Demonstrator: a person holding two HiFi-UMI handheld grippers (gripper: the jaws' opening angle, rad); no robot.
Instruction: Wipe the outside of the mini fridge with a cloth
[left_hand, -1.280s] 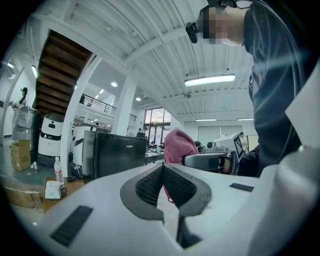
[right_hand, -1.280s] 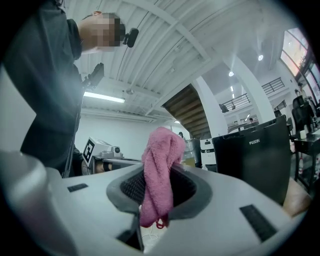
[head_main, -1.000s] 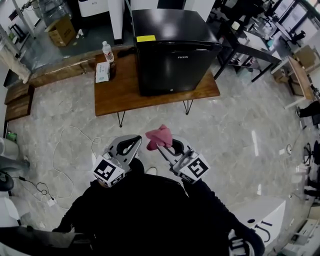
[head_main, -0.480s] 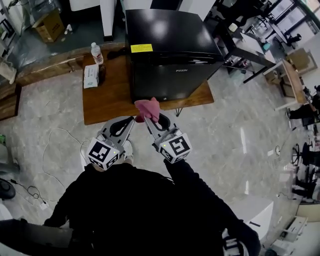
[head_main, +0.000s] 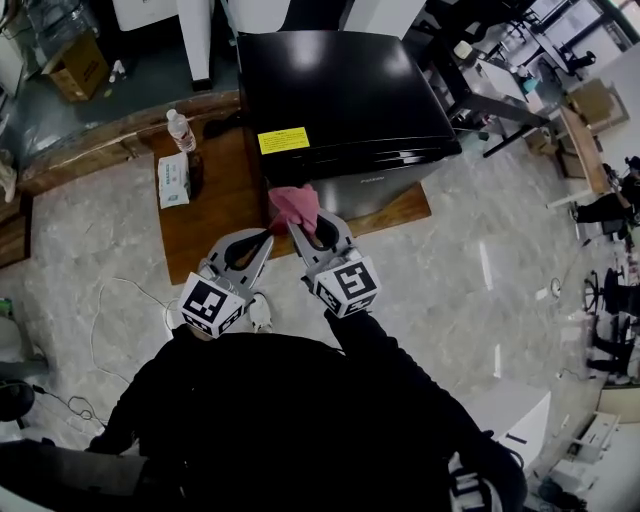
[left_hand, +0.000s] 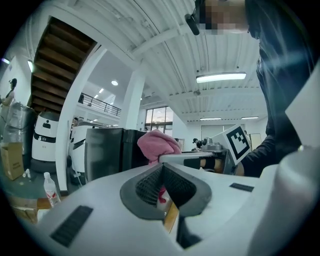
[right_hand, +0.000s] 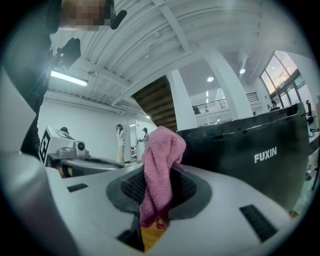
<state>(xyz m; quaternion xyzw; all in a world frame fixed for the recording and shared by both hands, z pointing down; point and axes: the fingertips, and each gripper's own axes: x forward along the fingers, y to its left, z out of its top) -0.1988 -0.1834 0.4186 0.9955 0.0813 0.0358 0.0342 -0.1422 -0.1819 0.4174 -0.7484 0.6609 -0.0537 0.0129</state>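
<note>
Head view: the black mini fridge (head_main: 340, 100) stands on the wooden surface (head_main: 215, 220), with the pink cloth (head_main: 293, 205) just before its door. Left gripper view: the left hand-held gripper (left_hand: 162, 170) is closed and empty. Right gripper view: the right hand-held gripper (right_hand: 157, 192) pinches the cloth; best to press its loose fold flat against the door.

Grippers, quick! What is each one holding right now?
Left gripper: shut, holding nothing.
Right gripper: shut on the pink cloth.
</note>
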